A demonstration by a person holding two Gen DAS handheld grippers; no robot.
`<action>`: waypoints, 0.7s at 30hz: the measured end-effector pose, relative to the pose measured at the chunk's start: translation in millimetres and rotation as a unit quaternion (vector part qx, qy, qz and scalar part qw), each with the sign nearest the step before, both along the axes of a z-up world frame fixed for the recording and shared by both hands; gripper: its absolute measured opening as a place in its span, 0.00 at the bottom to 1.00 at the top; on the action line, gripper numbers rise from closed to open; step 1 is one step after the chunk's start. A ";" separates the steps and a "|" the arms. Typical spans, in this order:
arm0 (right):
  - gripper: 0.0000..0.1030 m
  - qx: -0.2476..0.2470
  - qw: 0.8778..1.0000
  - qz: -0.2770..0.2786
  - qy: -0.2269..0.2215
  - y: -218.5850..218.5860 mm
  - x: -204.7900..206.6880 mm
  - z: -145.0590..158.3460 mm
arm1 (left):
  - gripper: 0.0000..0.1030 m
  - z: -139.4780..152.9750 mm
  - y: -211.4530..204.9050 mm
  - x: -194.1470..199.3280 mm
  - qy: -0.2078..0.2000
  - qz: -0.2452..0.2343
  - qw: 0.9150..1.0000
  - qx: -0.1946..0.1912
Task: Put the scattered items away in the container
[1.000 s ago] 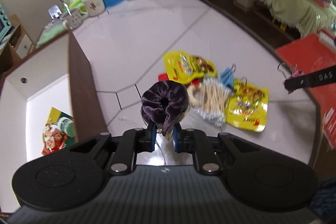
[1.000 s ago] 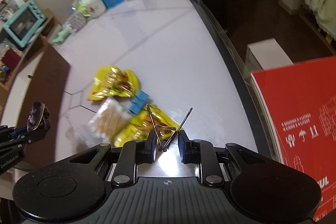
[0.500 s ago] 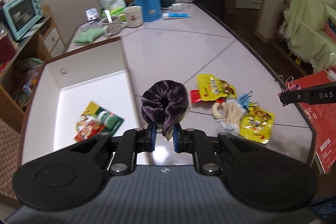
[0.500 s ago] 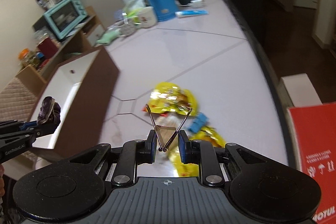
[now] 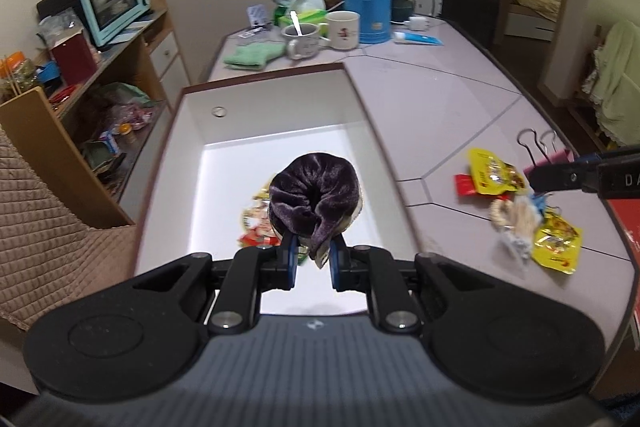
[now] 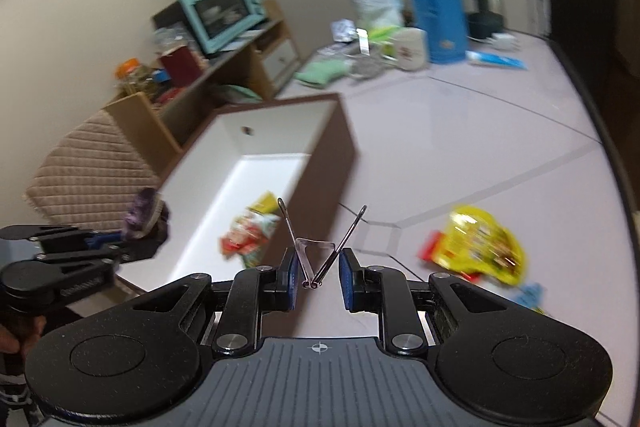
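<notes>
Left claw (image 5: 313, 254) now over box (image 5: 372, 131) interior, gripping scrunchie (image 5: 314, 187), walls clear

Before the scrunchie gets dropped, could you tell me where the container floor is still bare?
The container floor is bare toward its far wall, beyond the snack packet lying near the front. The scrunchie hangs above that packet.

Dark purple velvet scrunchie (image 5: 314, 193): ring upright, bunched at bottom, pinched betw. left gripper (image 5: 313, 259) fingers, held above open container (image 5: 256, 115) (brown outside, white inside). One colourful snack packet (image 5: 256, 223) flat on container floor. Pink binder clip (image 5: 548, 157), wire handles up, held in right gripper (image 6: 319, 277) over tabletop. On table, right of container: yellow snack pouches (image 5: 494, 175), red sachet (image 5: 464, 184), cotton-swab bag (image 5: 520, 223), loosely clustered
</notes>
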State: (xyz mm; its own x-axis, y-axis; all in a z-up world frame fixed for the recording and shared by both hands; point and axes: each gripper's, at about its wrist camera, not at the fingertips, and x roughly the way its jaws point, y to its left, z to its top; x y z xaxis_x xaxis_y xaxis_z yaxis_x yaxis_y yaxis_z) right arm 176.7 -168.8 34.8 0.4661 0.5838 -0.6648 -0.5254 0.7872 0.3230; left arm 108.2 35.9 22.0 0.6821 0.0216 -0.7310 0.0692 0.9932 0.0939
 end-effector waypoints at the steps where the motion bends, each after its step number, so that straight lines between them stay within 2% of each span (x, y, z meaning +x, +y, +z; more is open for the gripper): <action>1: 0.20 0.002 1.000 0.007 -0.004 10.6 2.6 1.3 | 0.12 0.9 6.1 0.0 -0.001 0.005 1.000 0.001; 8: 0.20 0.004 0.999 0.039 -0.017 80.3 29.5 1.8 | 0.12 -1.5 40.0 27.8 0.004 0.011 1.000 0.002; 13: 0.20 -0.003 0.999 0.041 -0.015 120.4 54.5 -5.3 | 0.12 -4.4 63.1 50.8 0.009 0.012 1.000 0.003; 21: 0.20 -0.031 0.999 0.040 -0.002 161.9 91.0 -26.2 | 0.12 -19.2 85.3 99.1 0.025 -0.001 1.000 -0.004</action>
State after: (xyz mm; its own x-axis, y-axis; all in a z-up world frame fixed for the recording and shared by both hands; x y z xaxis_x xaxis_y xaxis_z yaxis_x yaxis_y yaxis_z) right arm 267.7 -6.9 8.6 0.4234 0.5762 -0.6991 -0.5884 0.7617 0.2714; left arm 207.3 121.2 2.8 0.6445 0.0148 -0.7645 0.0755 0.9937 0.0828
